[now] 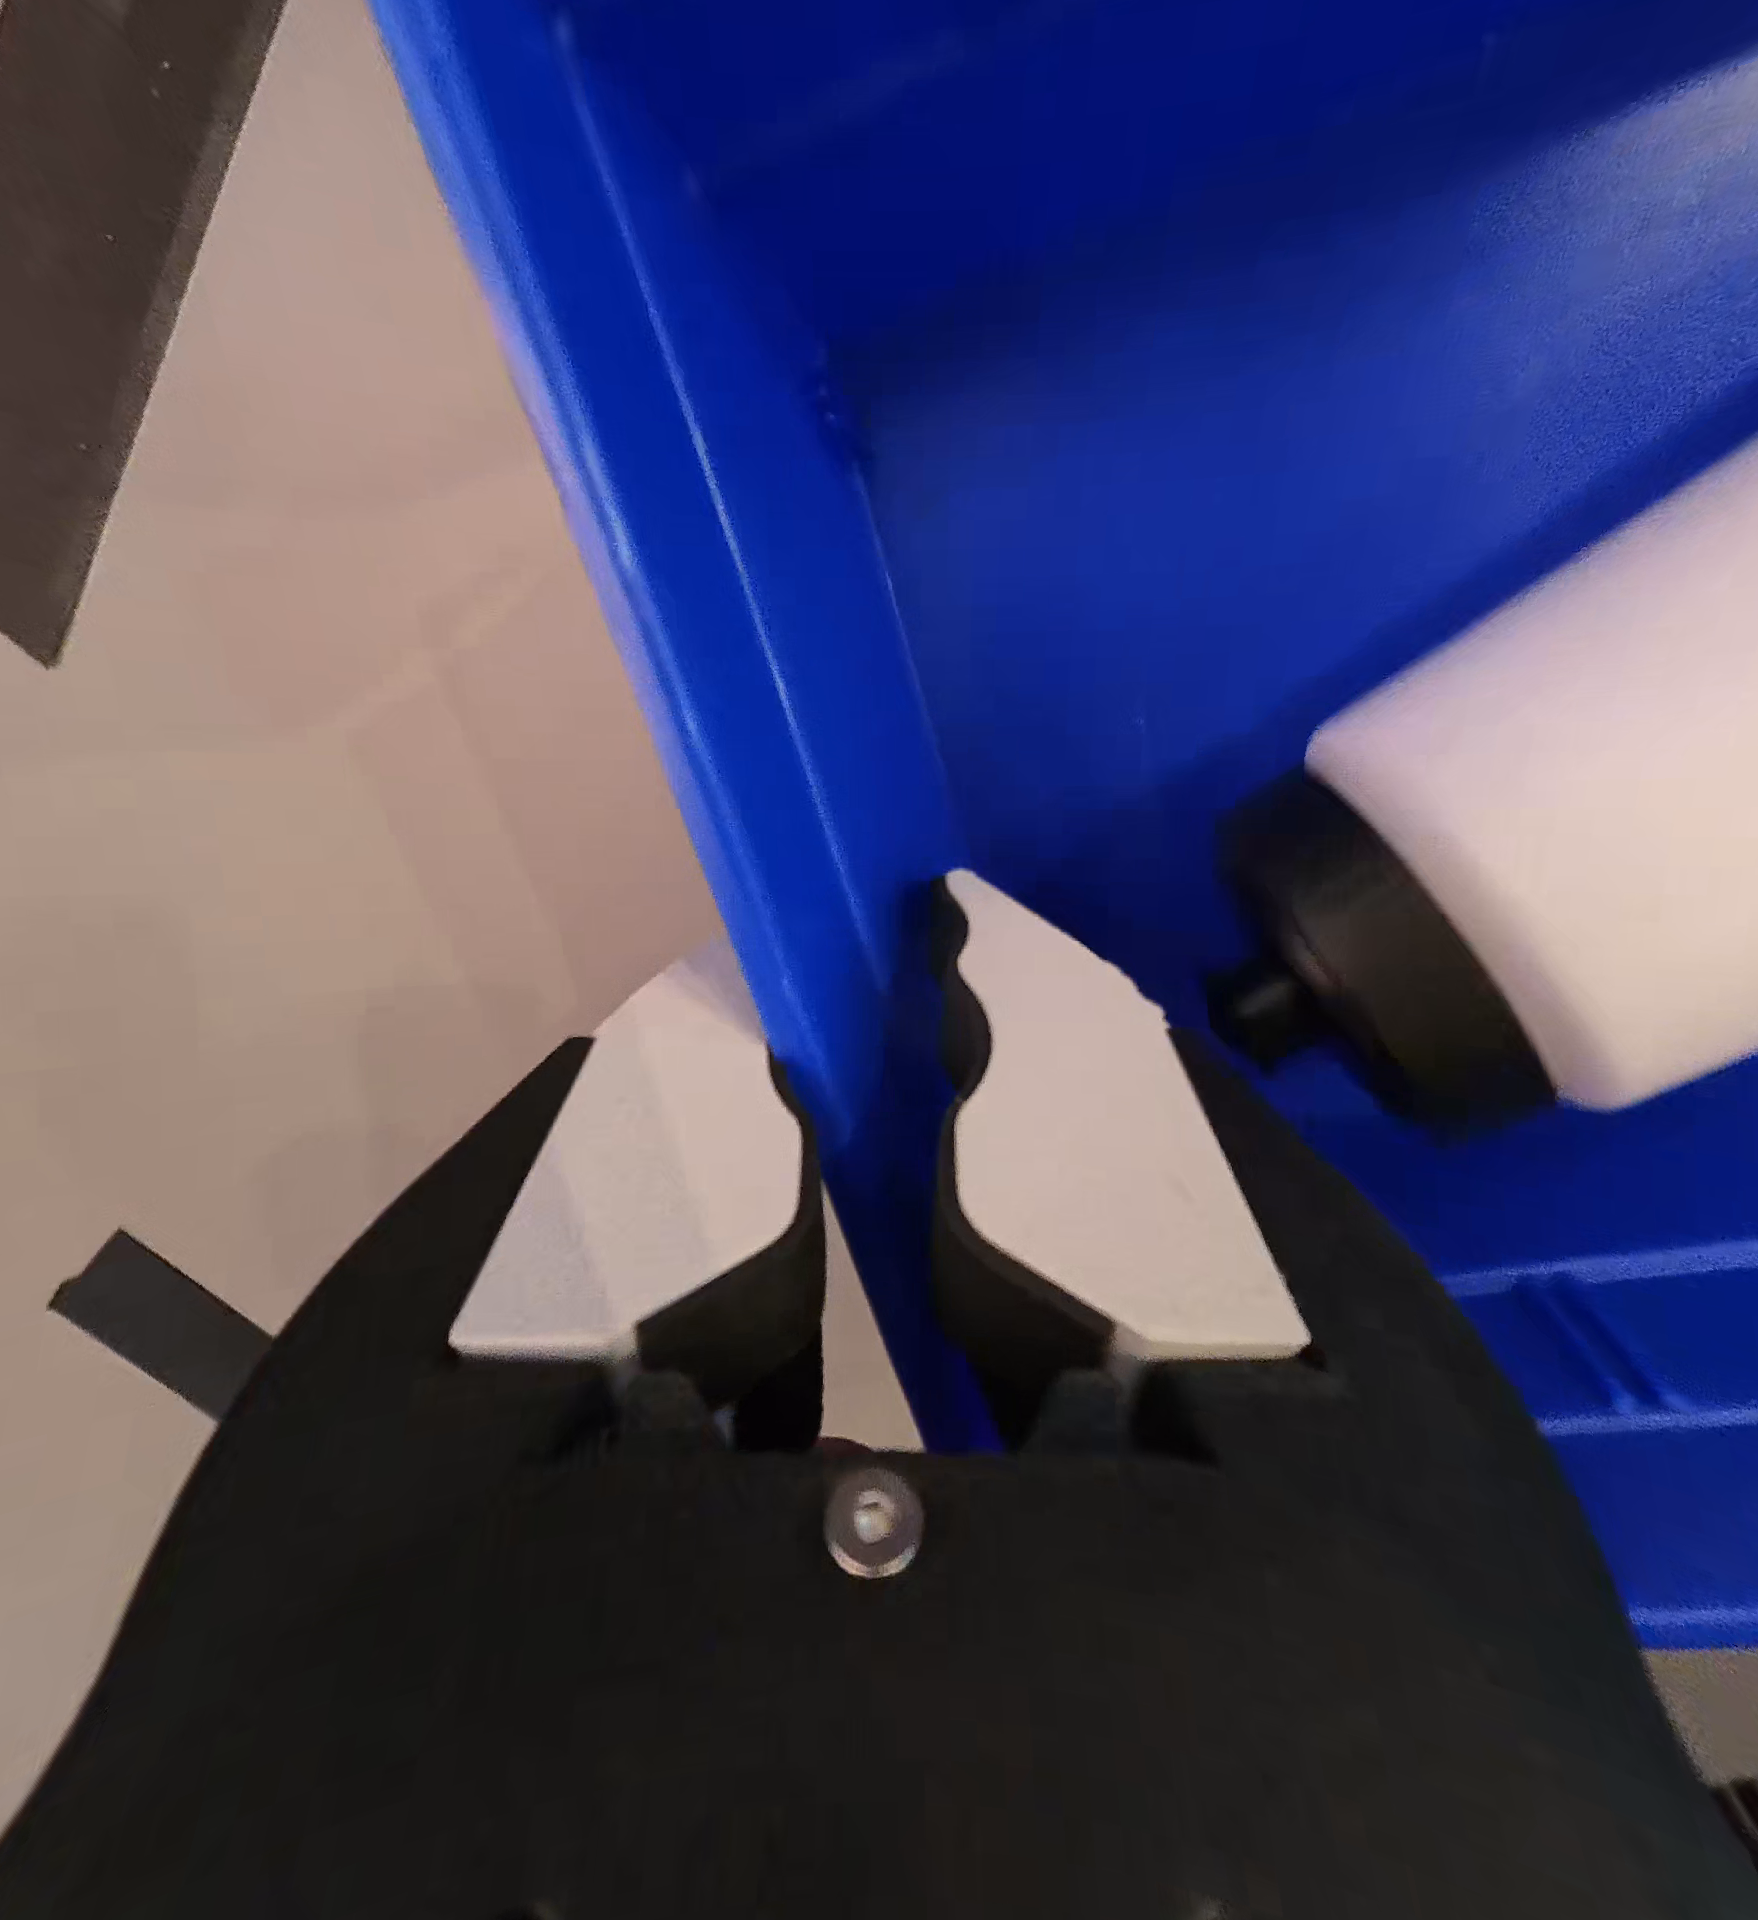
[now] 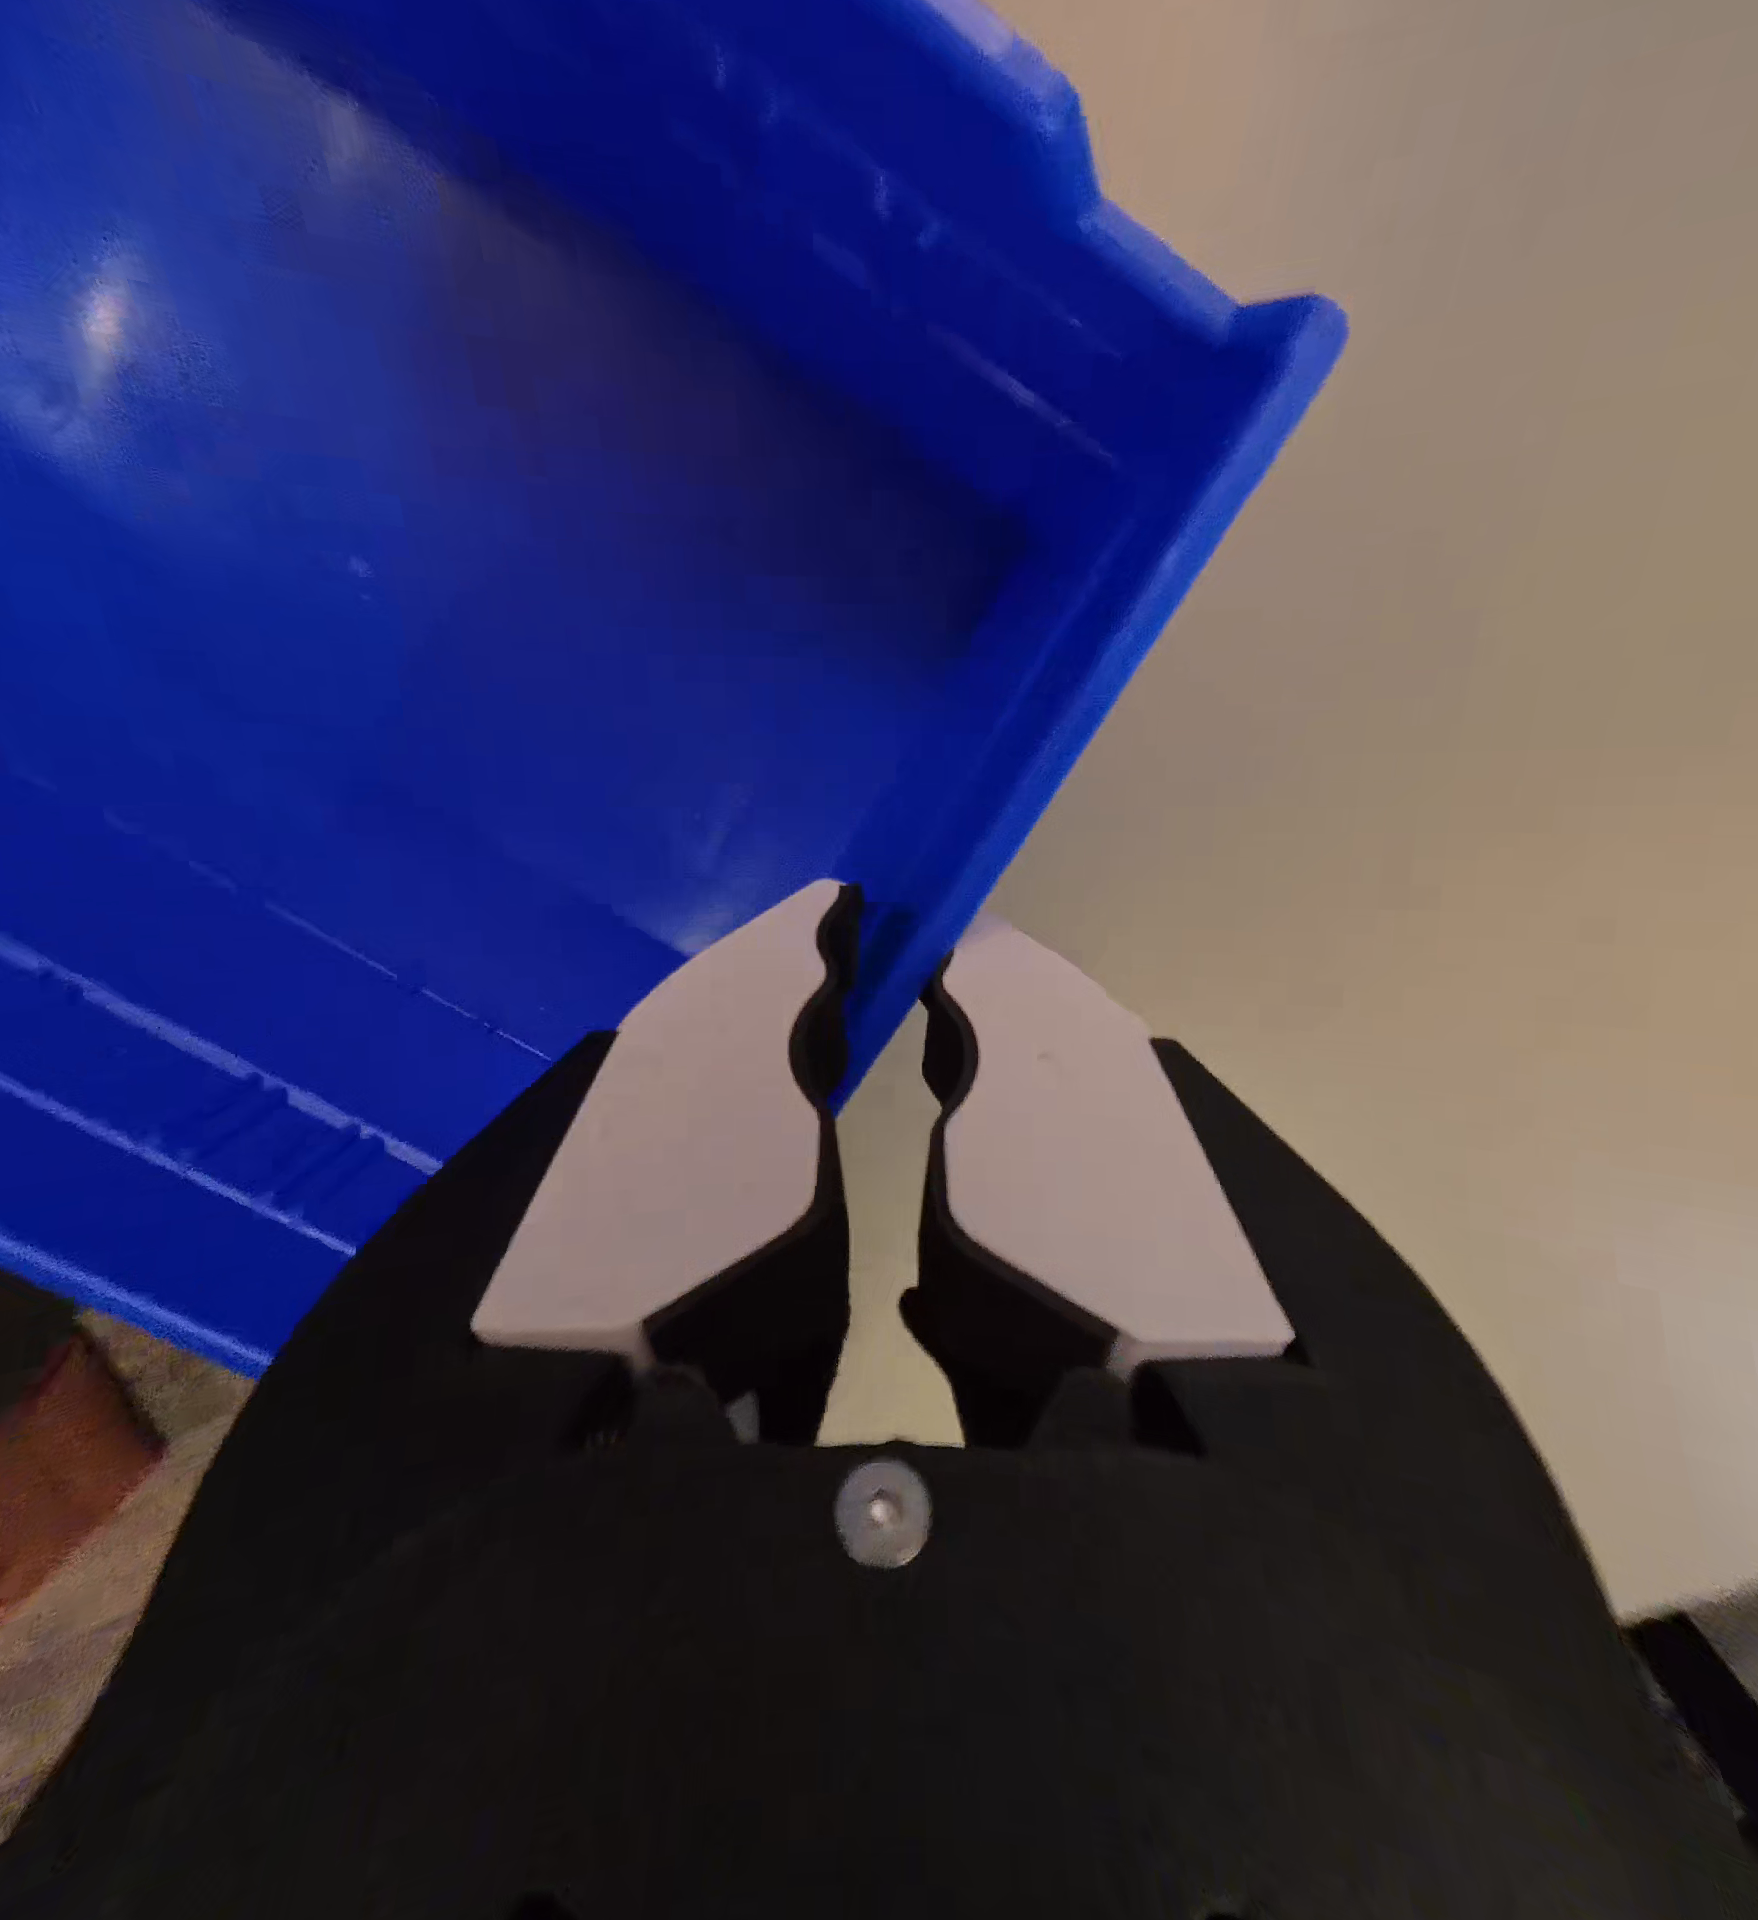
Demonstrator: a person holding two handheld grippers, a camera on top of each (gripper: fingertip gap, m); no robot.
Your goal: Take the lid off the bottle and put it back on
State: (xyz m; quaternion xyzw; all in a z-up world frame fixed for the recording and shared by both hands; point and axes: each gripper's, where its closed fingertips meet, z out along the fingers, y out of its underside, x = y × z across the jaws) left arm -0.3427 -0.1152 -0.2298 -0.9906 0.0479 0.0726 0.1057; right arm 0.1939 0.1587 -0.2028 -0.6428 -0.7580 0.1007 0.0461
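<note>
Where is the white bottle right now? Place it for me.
In the left wrist view, the white bottle lies on its side inside the blue bin, at right, black lid still on, just beyond the left tongs.

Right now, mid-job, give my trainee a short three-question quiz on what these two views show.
1. True or false: the left gripper is shut on the bin wall.
2. What does the right gripper hold? A) lid B) bin wall C) nothing
3. Fill in: the bottle lies inside the ____, its black lid on.

Key: 1 true; 2 B; 3 bin.
</note>
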